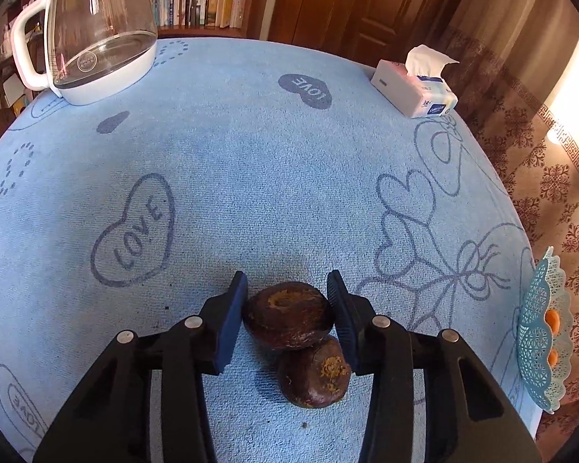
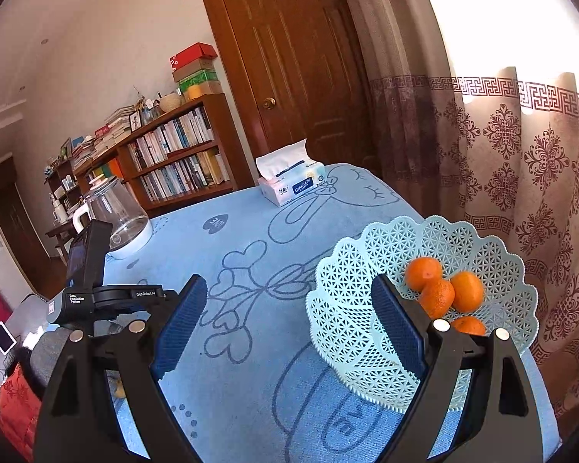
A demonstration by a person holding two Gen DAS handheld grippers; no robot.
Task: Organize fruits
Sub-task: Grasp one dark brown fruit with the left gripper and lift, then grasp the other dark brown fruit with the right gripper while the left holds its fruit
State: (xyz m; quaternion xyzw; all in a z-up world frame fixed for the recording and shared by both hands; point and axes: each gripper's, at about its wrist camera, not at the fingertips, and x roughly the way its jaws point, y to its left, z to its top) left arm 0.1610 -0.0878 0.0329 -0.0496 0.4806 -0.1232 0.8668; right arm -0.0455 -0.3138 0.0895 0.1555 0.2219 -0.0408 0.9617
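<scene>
Dark purple-brown round fruit (image 1: pixel 287 314): firm, smooth, light; clamped across widest sides by left gripper (image 1: pixel 287 308); right gripper (image 2: pixel 285 332) gaping, empty.

A table covered in a blue heart-print cloth (image 1: pixel 270 177) is carrying a glass kettle (image 1: pixel 96 38) upper left, a tissue pack (image 1: pixel 413 88) upper right, two dark fruits (image 1: pixel 289 316) lower centre, and a lattice basket (image 2: pixel 351 308).

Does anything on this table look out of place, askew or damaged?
Two dark brown fruits lie on the blue tablecloth, one leaning on the other, while the oranges sit in the lattice basket. Their skins look dull with rough yellowish patches, possibly past their best. Nothing spilled or tipped.
</scene>
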